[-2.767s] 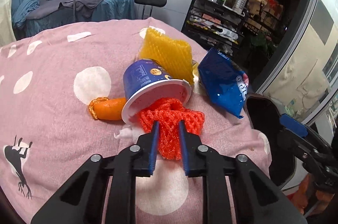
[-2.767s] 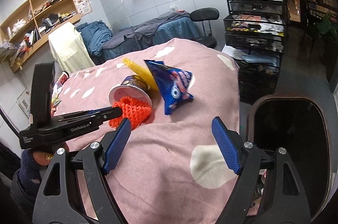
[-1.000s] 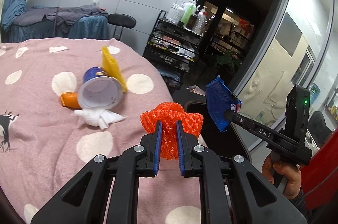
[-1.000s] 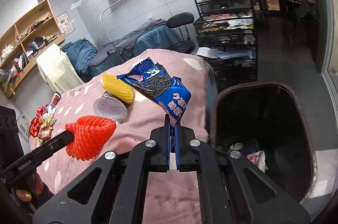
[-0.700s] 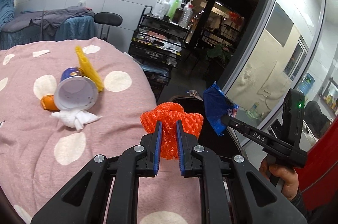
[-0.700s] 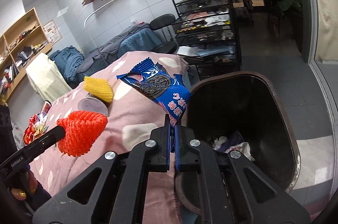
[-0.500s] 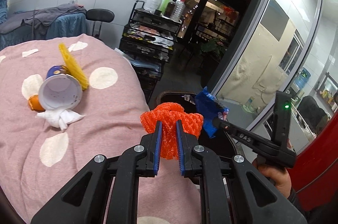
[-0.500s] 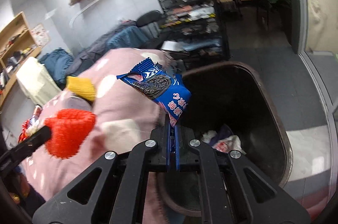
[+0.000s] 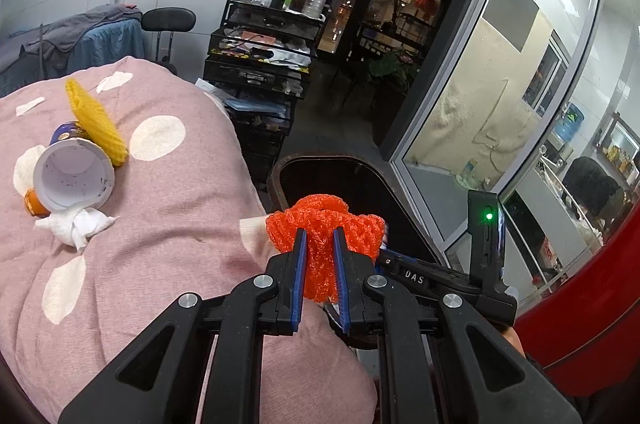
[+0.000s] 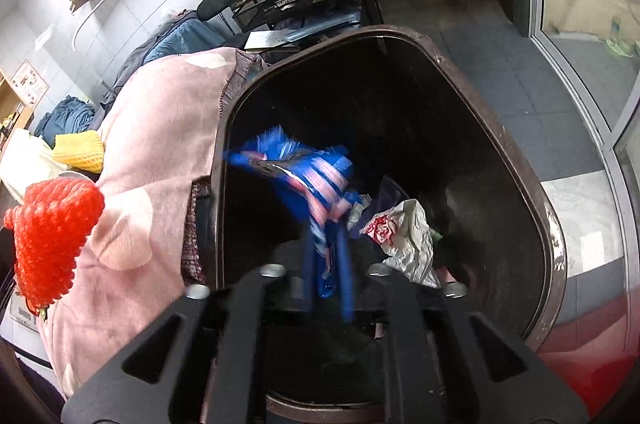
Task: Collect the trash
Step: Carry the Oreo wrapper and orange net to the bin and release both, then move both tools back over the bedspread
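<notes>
From the left wrist view, the left gripper (image 9: 319, 266) was clamped on a crumpled orange foam fruit net (image 9: 325, 229), its blue pads biting into the net's lower folds, held just over the near edge of the pink dotted blanket (image 9: 168, 224), close beside the dark brown trash bin (image 9: 280, 164). The net looked feather-light, soft and springy; I judged a pinch through a bunched fold the safest hold. Far left on the blanket lay a tipped white paper cup with a blue outside (image 9: 76, 176), a yellow foam net (image 9: 96, 122) leaning on it, a wadded white tissue (image 9: 78, 226) just in front, and an orange peel (image 9: 34, 204) beside the cup.

From the right wrist view, the right gripper (image 10: 326, 264) hung above the bin's mouth (image 10: 500, 128). Its jaws had just been opening, and the blue crinkly snack wrapper (image 10: 296, 168), blurred, still hung between them over the bin; whether the pads still touched it I could not tell. That foil seemed slick, thin and weightless, best pinched at a flat sealed edge. A crumpled white bag (image 10: 404, 236) already lay inside.
</notes>
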The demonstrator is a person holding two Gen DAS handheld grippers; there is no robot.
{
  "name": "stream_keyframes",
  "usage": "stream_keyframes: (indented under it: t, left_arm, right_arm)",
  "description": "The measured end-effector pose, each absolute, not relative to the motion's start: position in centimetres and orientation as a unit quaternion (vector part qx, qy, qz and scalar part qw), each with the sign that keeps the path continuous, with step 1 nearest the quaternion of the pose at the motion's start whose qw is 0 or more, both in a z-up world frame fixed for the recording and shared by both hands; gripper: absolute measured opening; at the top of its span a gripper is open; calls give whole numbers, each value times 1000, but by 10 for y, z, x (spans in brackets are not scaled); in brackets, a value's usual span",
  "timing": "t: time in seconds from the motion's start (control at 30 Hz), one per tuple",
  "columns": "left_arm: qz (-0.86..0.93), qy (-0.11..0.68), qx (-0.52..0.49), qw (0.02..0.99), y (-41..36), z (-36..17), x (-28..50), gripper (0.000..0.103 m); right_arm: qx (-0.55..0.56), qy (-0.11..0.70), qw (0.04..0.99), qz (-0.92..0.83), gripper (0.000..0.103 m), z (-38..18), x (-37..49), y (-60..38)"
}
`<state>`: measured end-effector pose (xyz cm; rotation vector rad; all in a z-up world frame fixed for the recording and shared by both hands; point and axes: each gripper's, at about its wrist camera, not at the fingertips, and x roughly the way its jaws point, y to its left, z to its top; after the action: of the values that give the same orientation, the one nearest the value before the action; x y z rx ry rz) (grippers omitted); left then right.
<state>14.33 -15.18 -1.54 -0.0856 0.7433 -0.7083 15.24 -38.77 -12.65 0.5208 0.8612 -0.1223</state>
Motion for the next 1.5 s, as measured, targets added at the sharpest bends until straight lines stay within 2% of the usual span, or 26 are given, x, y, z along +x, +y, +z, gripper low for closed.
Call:
stream_keyframes:
  t: [0.03,0.07,0.33,0.57,0.87,0.93,0.97,1.0,1.1,1.2,1.5]
  left_arm:
    - [-340,356,-40,870,-153,-16,143,14]
    - [-341,356,-39,869,-154,-15,143,14]
    - [-352,357,-34,865,-170,-13,147,14]
    - [-361,376,-25,853,-192,-21,154,14]
    - [-362,398,7,843,-219,-35,161,14]
    - [-359,405,16,840,-222,-39,164,22]
    - [-357,409,19,840,-223,-41,165,36]
    - [-353,411,20,840,-223,-43,166,56]
    - [-345,407,19,845,-220,-44,166,77]
    - [-349,403,18,846,-219,-42,163,87]
    - [-355,378,19,855,-208,-32,147,93]
  right_arm:
    - [244,406,878,-62,47,-124,149,-386]
    - [239,400,882,-66,57,-122,147,-385]
    - [228,339,907,-97,69,-86,124,-395]
    - [229,296,917,-135,71,-60,115,-413]
    - [239,289,916,-144,72,-52,113,-425]
    - [238,289,916,-144,73,-52,113,-425]
    - [238,289,916,-144,74,-52,113,-425]
    - [238,290,916,-144,74,-52,113,-425]
    - [239,289,916,-142,76,-52,111,-425]
    - [237,285,918,-141,81,-52,110,-424]
    - [235,277,923,-128,87,-53,111,-419]
